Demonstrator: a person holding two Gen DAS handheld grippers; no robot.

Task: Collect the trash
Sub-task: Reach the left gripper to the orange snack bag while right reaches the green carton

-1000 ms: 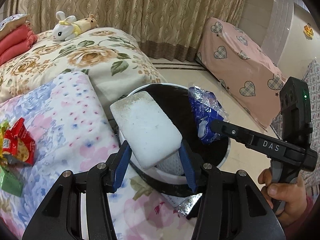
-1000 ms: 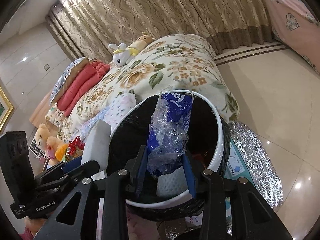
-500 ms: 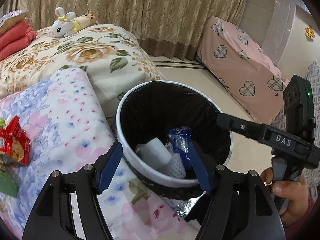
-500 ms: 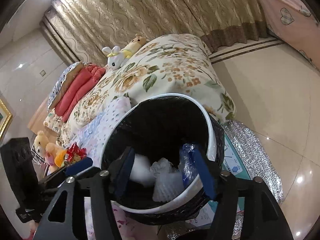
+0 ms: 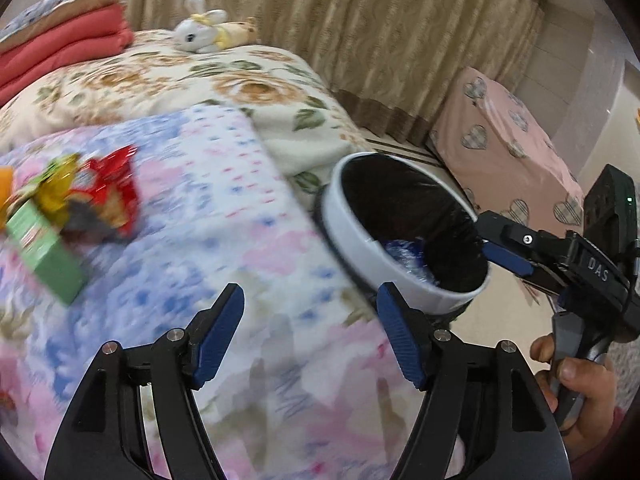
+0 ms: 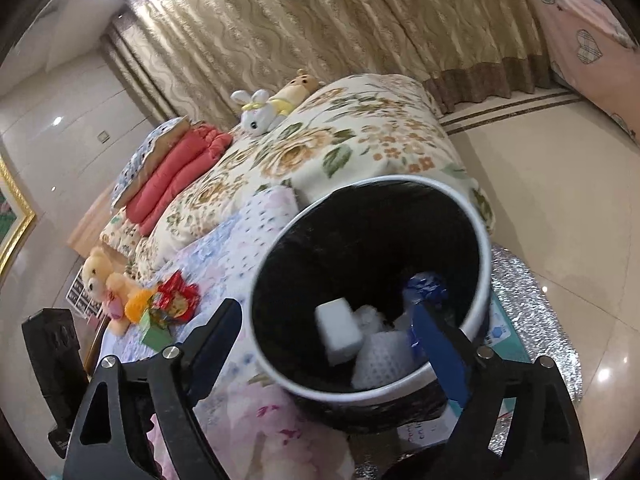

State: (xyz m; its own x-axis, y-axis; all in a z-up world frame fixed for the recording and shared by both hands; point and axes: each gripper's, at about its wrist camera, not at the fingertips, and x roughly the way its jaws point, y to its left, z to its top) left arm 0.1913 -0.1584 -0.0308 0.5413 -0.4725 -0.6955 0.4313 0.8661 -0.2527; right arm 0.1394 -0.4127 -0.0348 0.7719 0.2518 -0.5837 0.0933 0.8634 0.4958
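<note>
— Two grippers, what are they doing?
— On the bed, a red snack wrapper [image 5: 106, 196] and green box [image 5: 42, 250] lie together on the flowered quilt [image 5: 224, 216]. Left gripper [image 5: 310, 336] hangs over the quilt, jaws apart, nothing between them.
— And the right?
— Right gripper [image 6: 326, 348] is above the white bin [image 6: 478, 240], jaws opening, empty. A white foam block [image 6: 338, 330] and blue plastic wrapper [image 6: 426, 286] lie inside it.

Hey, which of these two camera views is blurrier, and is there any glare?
Left wrist view: heavy motion smear over the floral quilt and snack wrappers. Right wrist view: sharper, though the white foam block in the trash bin is smeared; lamp glare dots the glossy floor; both fisheye-bent.
</note>
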